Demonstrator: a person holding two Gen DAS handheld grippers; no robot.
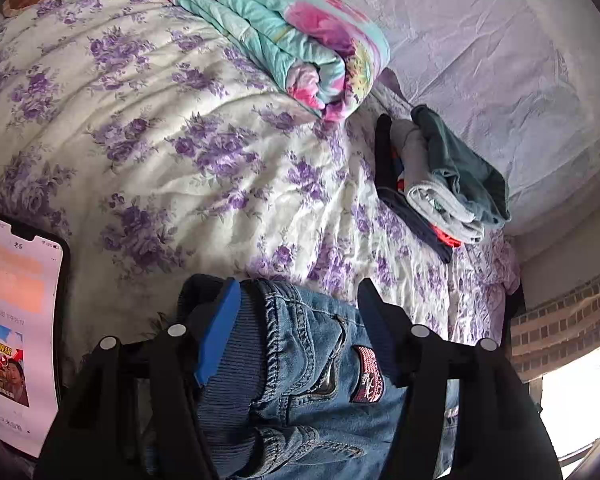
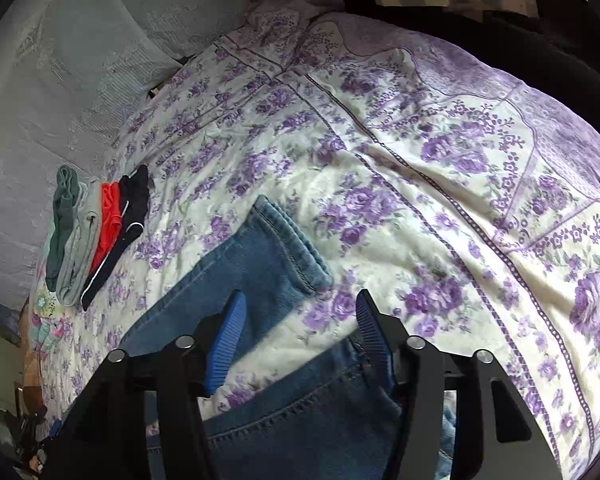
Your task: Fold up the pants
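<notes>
Covering the bed: floral bedspread point(image 2: 380, 184), white with purple roses, wrinkled.
Headboard side: pale quilted cushion point(image 1: 480, 40) along the bedspread's edge.
Rolled quilt point(image 1: 292, 36): teal and pink, lying on the bedspread.
Jeans point(image 2: 260, 264): blue denim, spread on the bedspread, one leg hem pointing away, waistband under the left gripper.
Folded clothes stack point(image 2: 100, 232): green, grey, red, navy, well apart from the jeans.
Phone point(image 1: 20, 320): screen lit.
Left gripper point(image 1: 296, 320): fingers parted, ribbed waistband between, pads not pressing.
Right gripper point(image 2: 300, 336): fingers parted over denim, gripping nothing.
</notes>
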